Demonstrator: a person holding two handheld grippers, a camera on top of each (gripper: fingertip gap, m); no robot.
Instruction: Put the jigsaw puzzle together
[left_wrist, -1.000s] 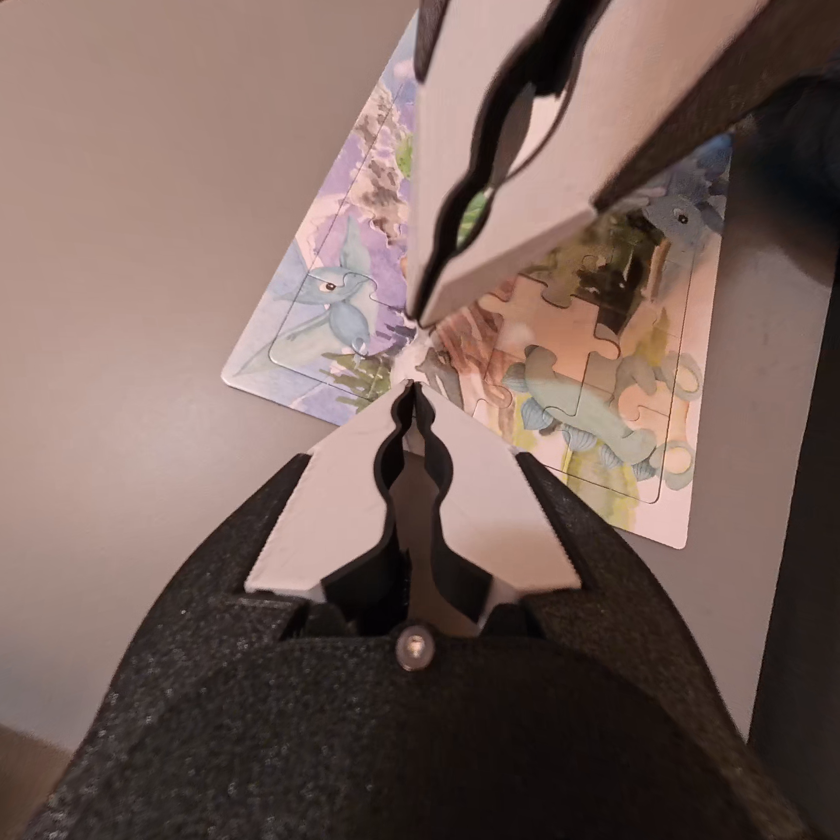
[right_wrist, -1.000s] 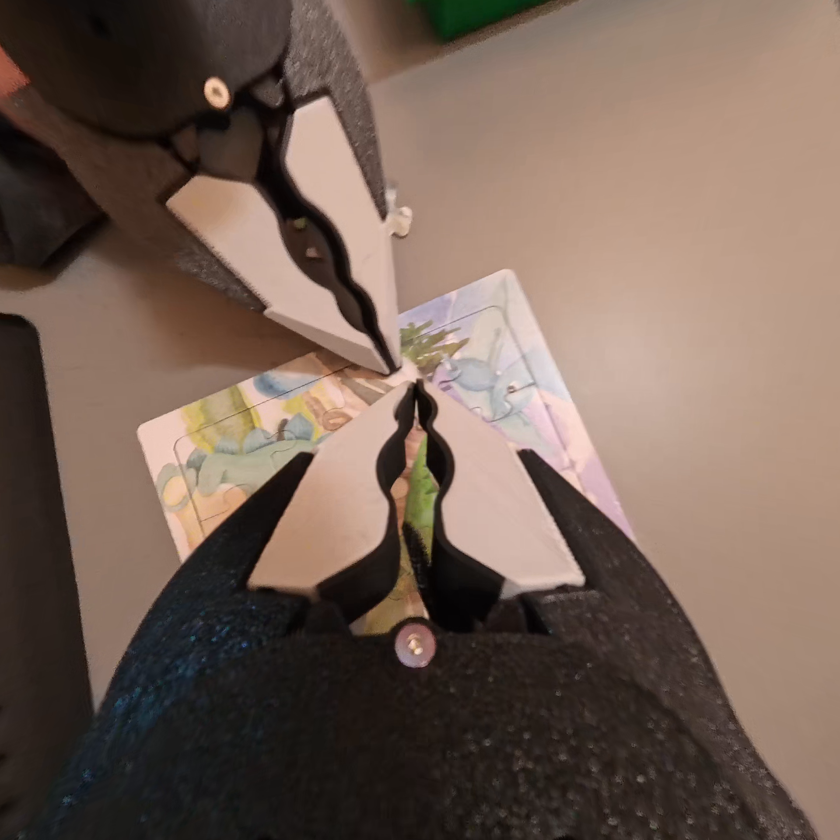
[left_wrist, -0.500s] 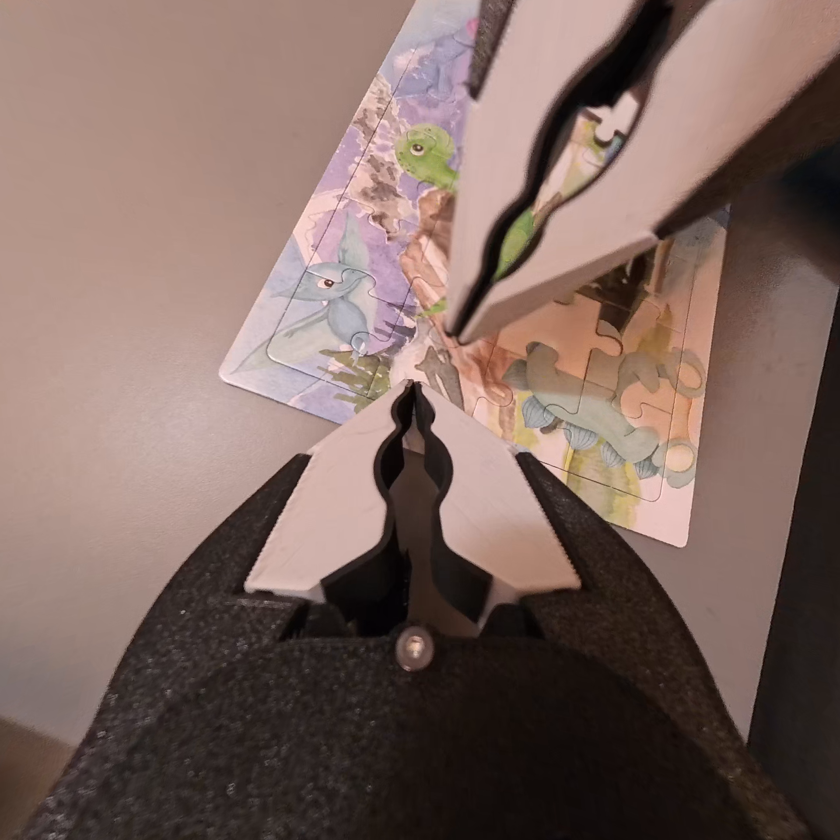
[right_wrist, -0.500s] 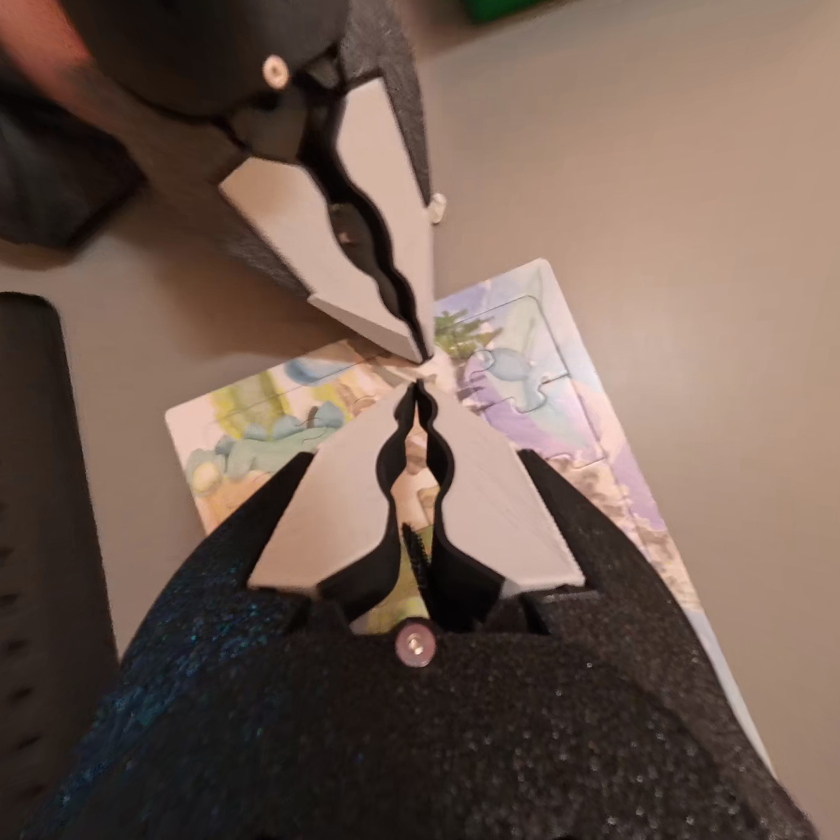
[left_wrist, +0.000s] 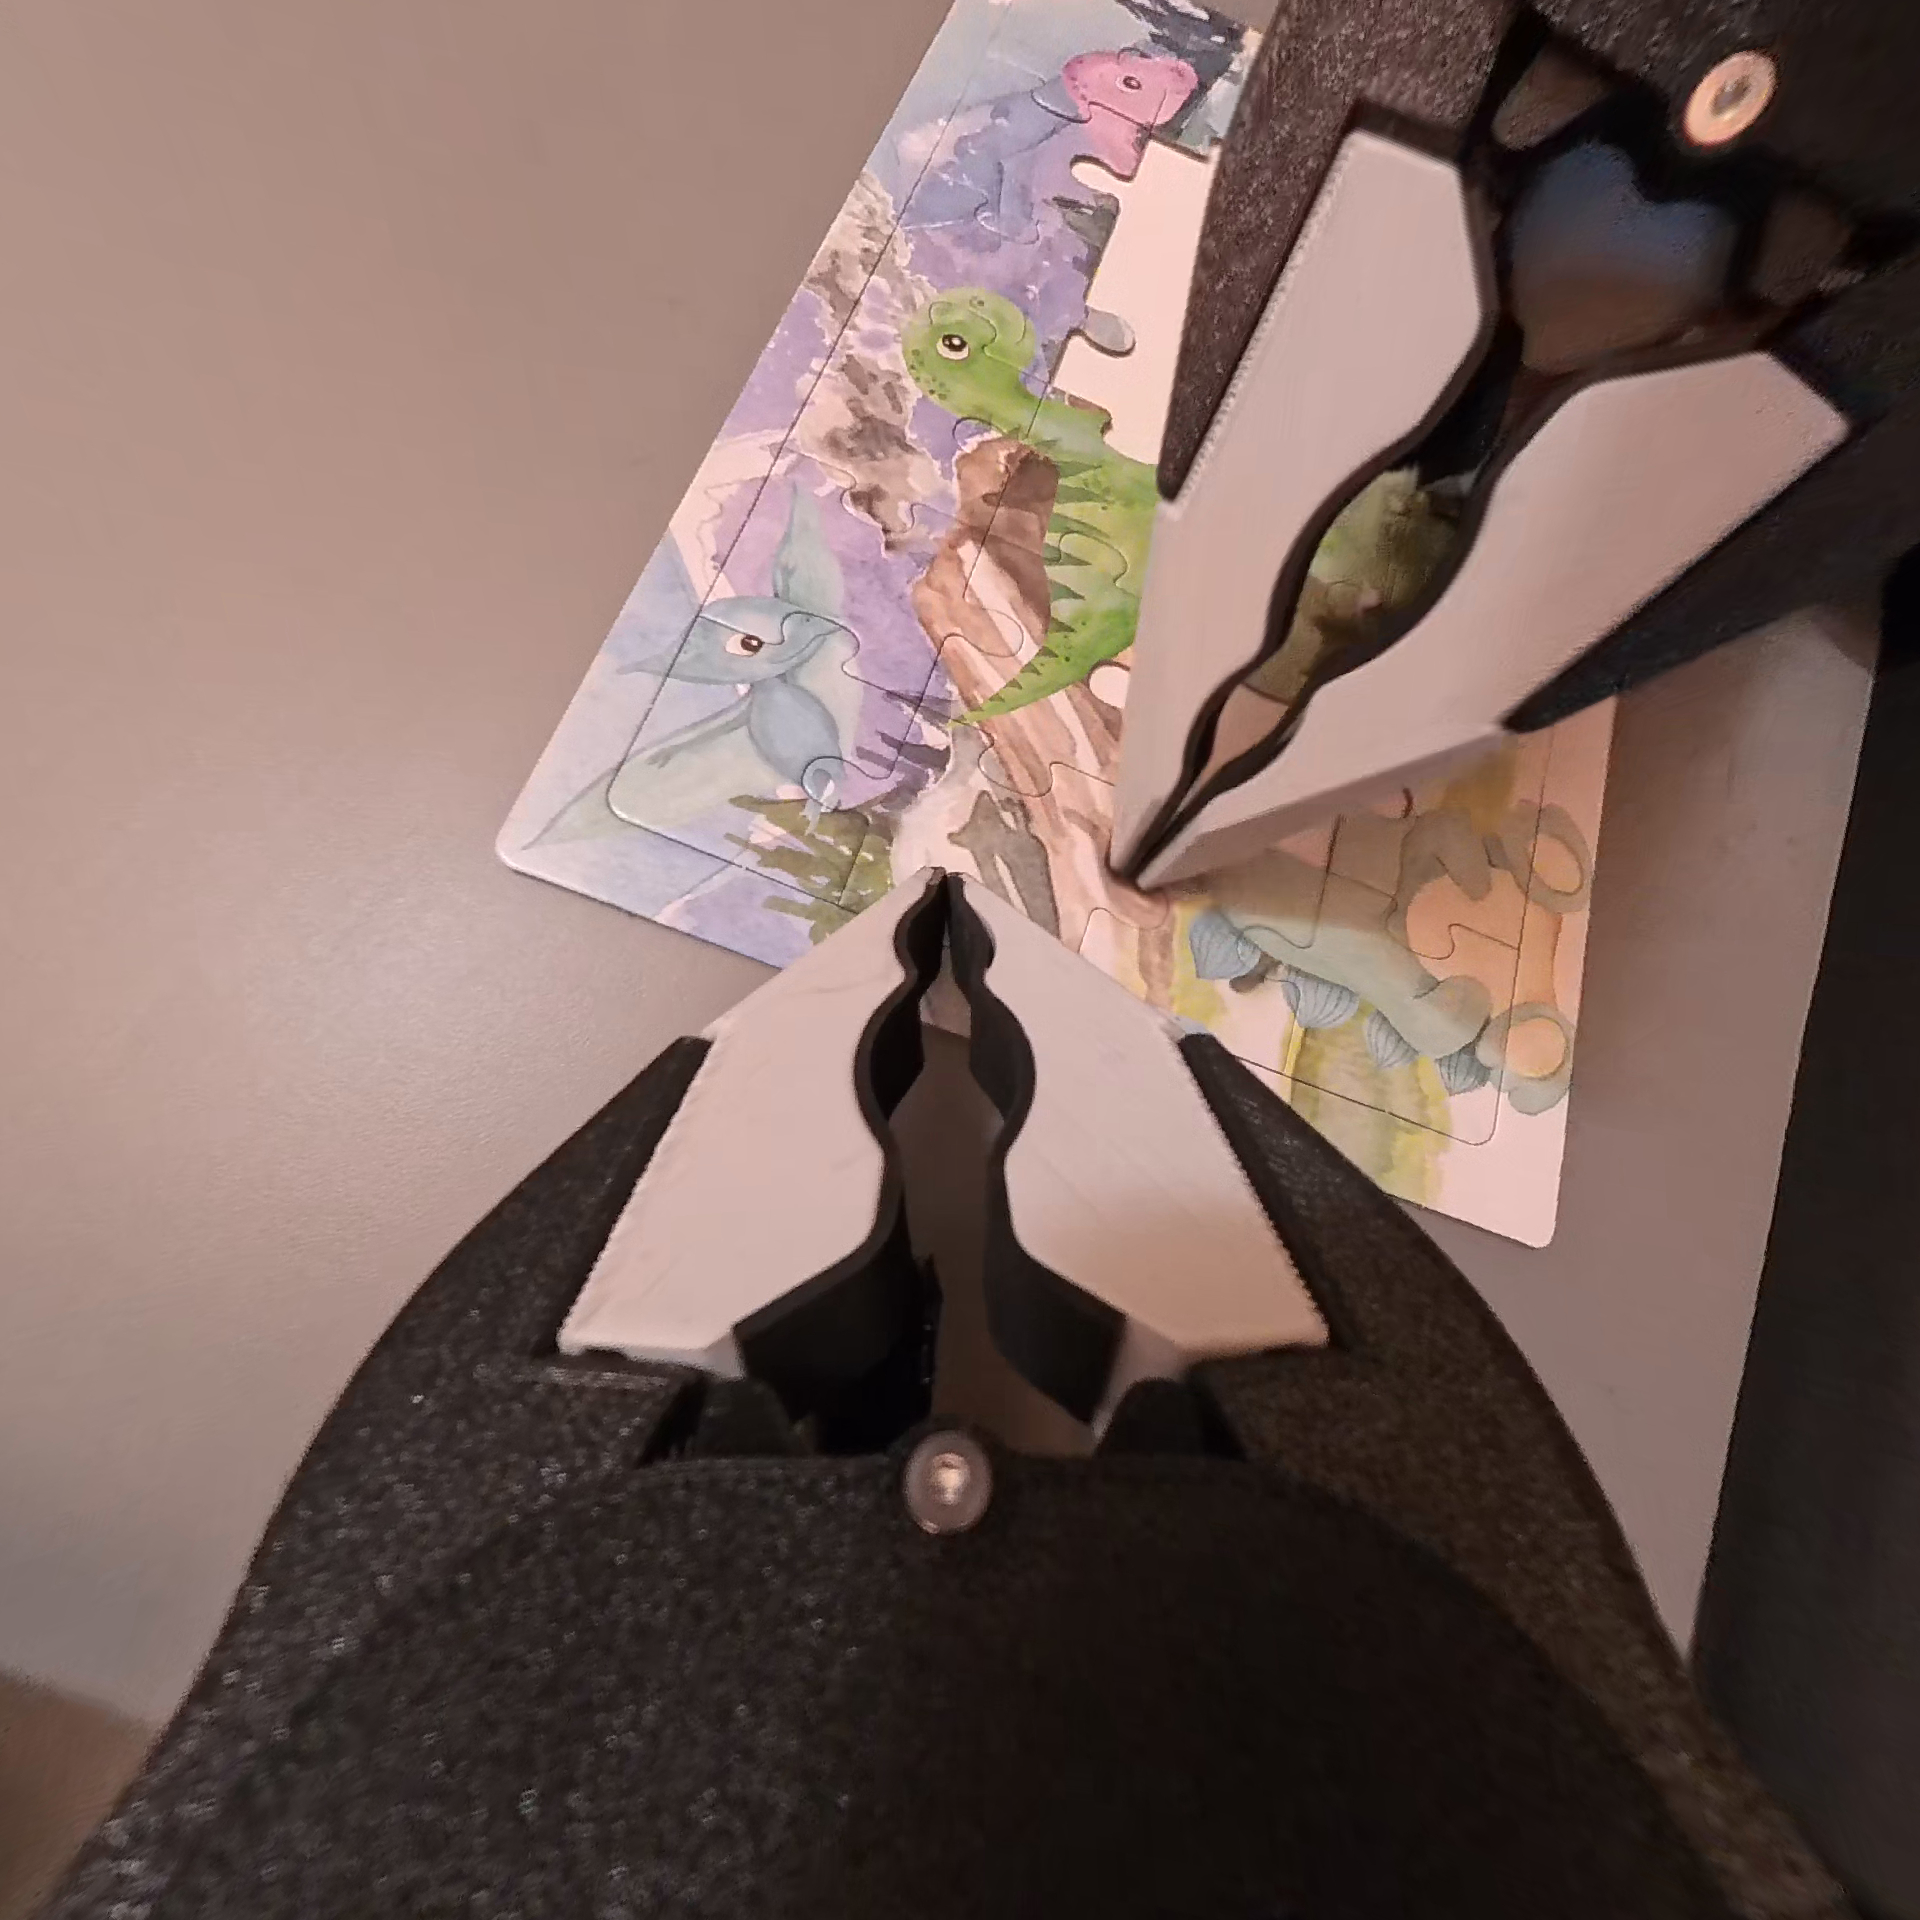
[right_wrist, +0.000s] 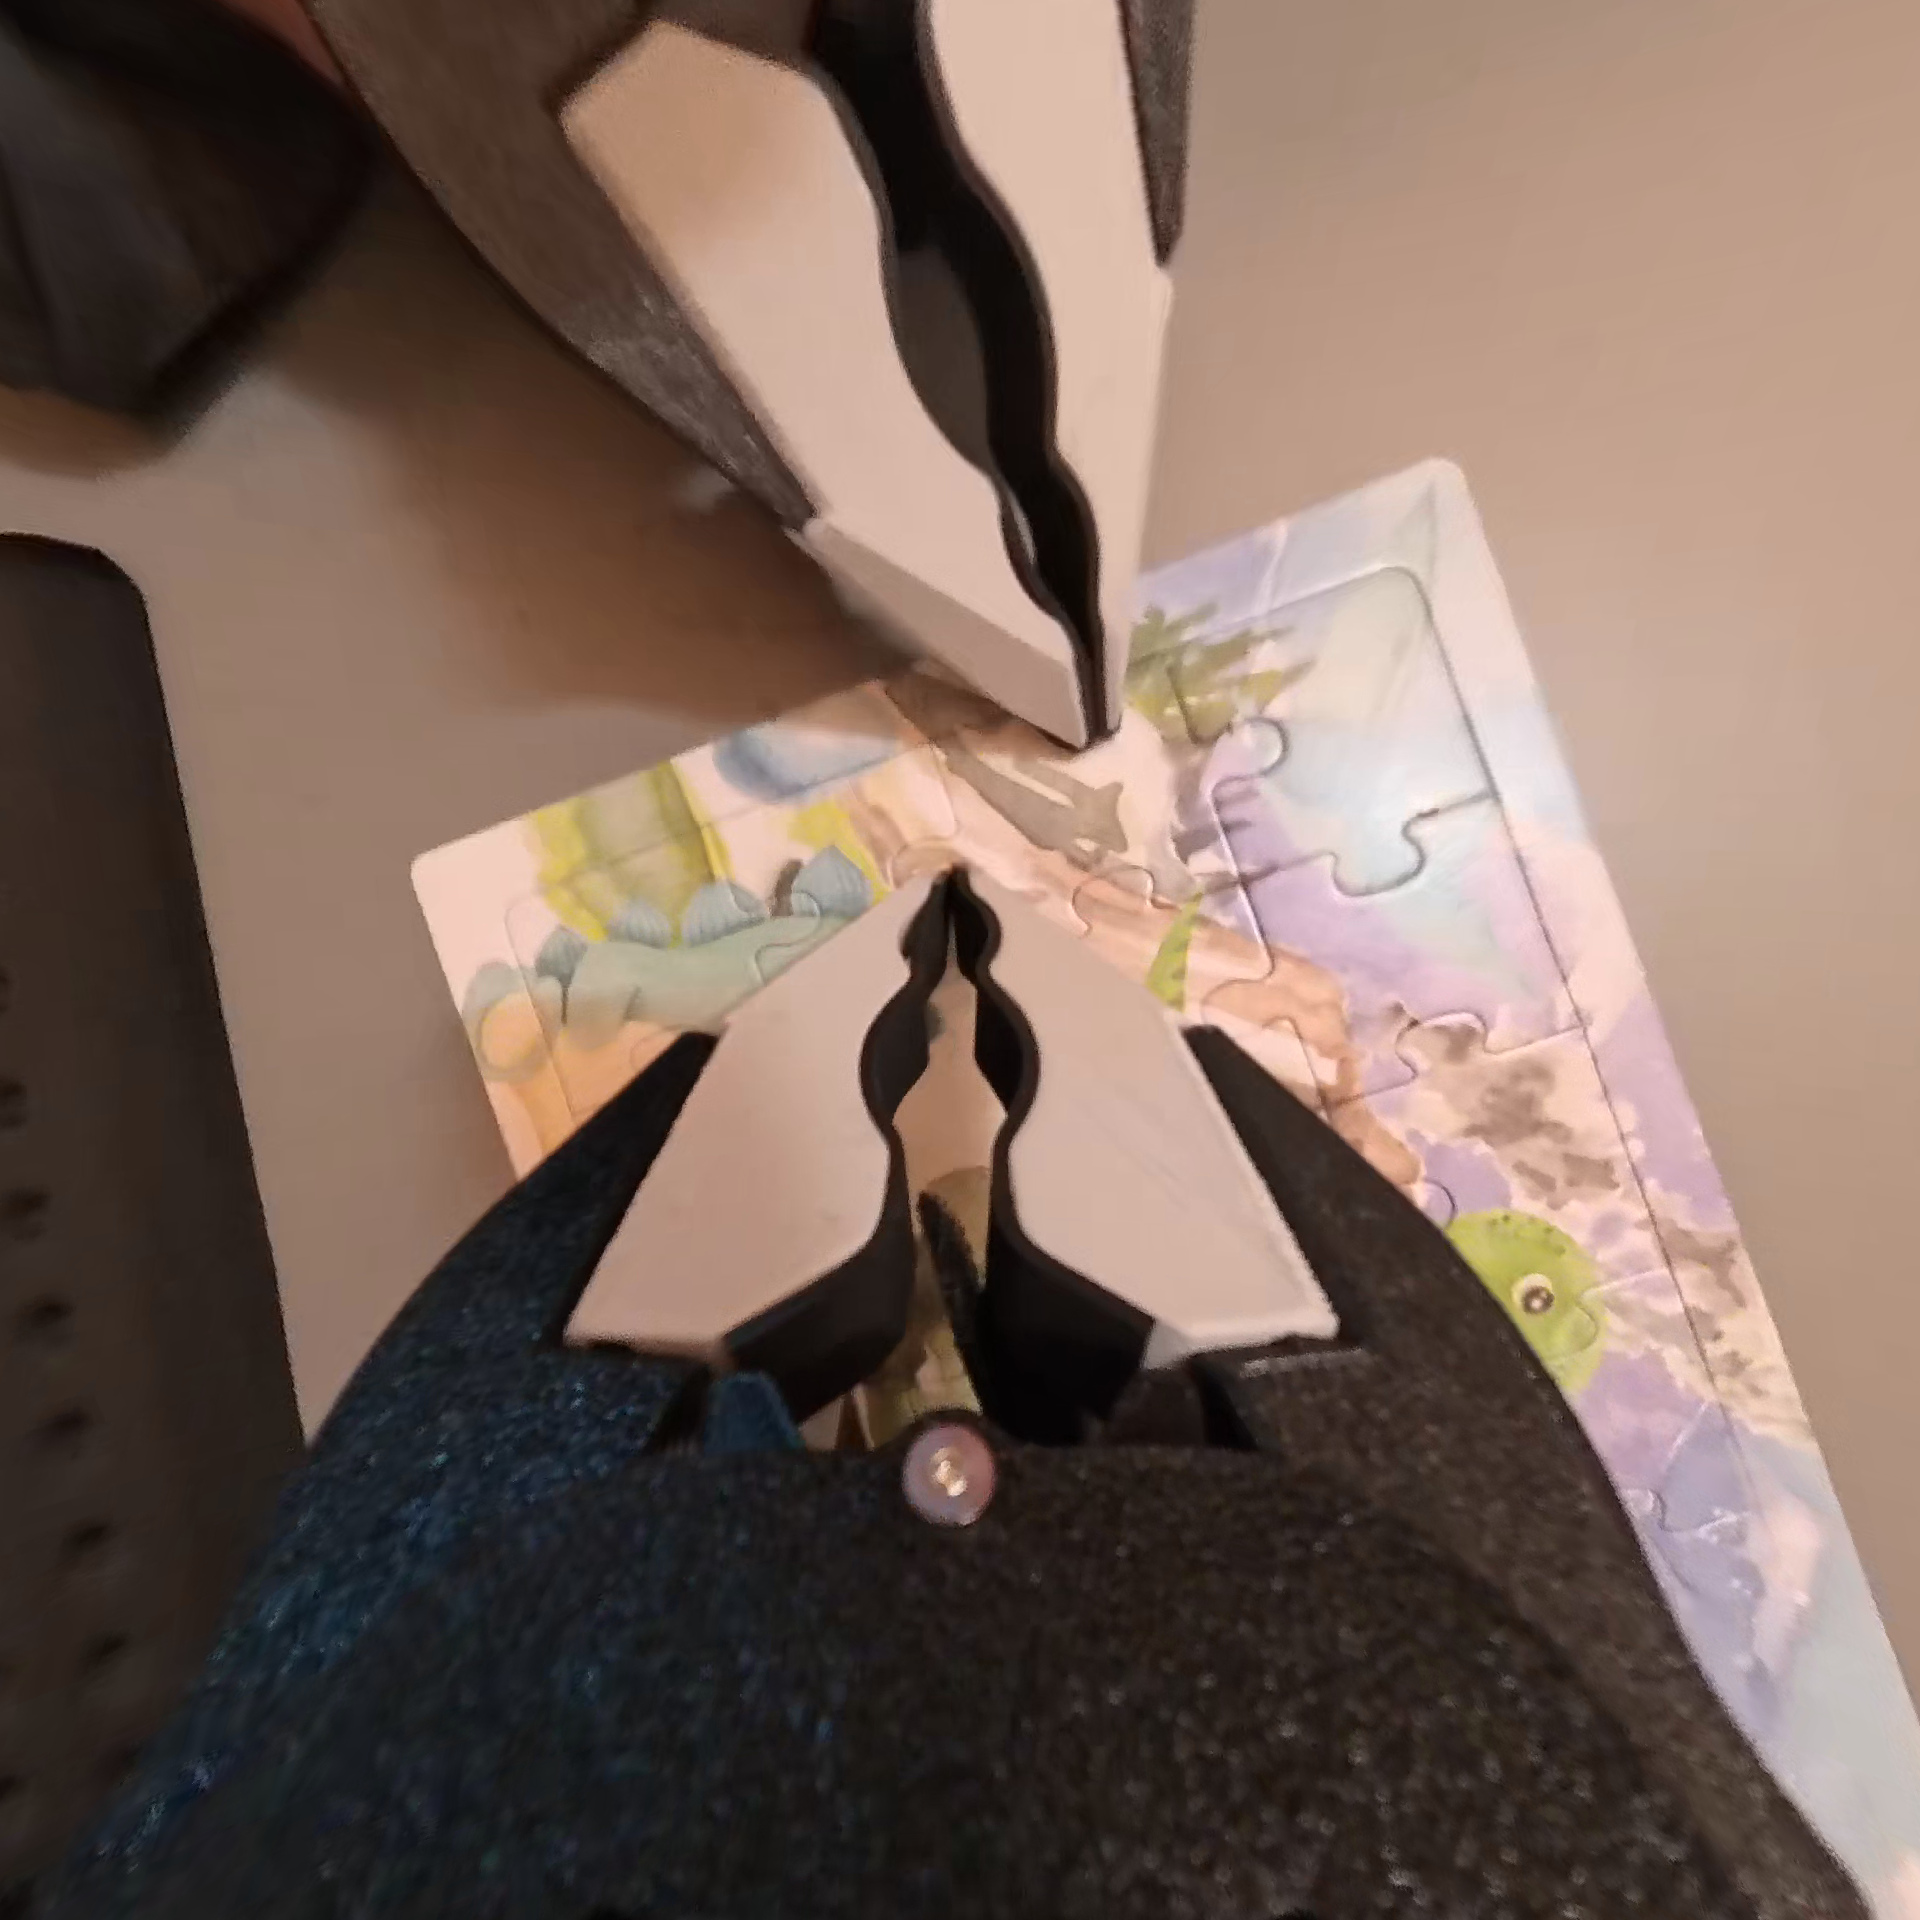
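The jigsaw puzzle (left_wrist: 831, 582), a dinosaur picture in a thin card frame, lies flat on the grey table; it also shows in the right wrist view (right_wrist: 1455, 935). Most pieces sit in place, and a bare white patch (left_wrist: 1148, 260) shows near its far end. My left gripper (left_wrist: 943, 883) is shut and empty, its tip at the puzzle's near edge. My right gripper (left_wrist: 1138, 878) is shut, its tip touching a brown trunk piece near the puzzle's middle. In the right wrist view my right gripper (right_wrist: 951, 883) is over the puzzle and the left gripper (right_wrist: 1091, 732) comes in from above.
A black object (left_wrist: 1860, 1039) stands along the puzzle's right side; in the right wrist view it is the dark perforated thing (right_wrist: 94, 1143) at the left. Another dark blurred object (right_wrist: 156, 239) is at the top left. Bare grey table (left_wrist: 312, 520) lies left of the puzzle. Less than 4 cm separates the two grippers' tips. The dark perforated thing (right_wrist: 94, 1143) sits 15 centimetres or so from the ends of my right fingers.
My right gripper has slid right and toward the puzzle's near edge, uncovering the green dinosaur and the bare white patch. My left gripper has stayed at the near edge. Both stayed shut.
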